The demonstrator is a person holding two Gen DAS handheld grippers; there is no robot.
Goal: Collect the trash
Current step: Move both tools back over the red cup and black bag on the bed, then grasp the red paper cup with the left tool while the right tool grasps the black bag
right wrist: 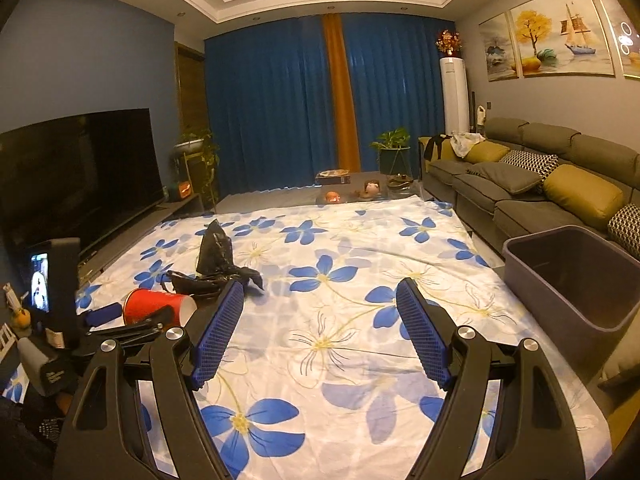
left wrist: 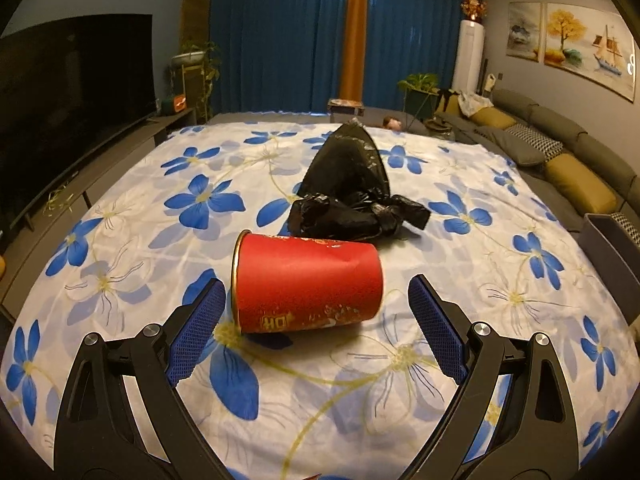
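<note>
A red paper cup (left wrist: pixel 308 284) lies on its side on the flowered cloth (left wrist: pixel 120 280), its open rim to the left. My left gripper (left wrist: pixel 316 292) is open, its blue pads on either side of the cup and not touching it. A crumpled black plastic bag (left wrist: pixel 352 196) lies just behind the cup. In the right wrist view the cup (right wrist: pixel 156 306) and the bag (right wrist: pixel 216 268) are at the left, with the left gripper (right wrist: pixel 120 316) at the cup. My right gripper (right wrist: pixel 320 292) is open and empty above bare cloth (right wrist: pixel 340 340).
A grey bin (right wrist: pixel 576 280) stands open at the cloth's right edge, seen also in the left wrist view (left wrist: pixel 612 240). A sofa (right wrist: pixel 520 184) runs along the right. A TV (right wrist: pixel 80 176) on a low stand is at the left. Small items (right wrist: pixel 352 192) sit beyond the cloth's far edge.
</note>
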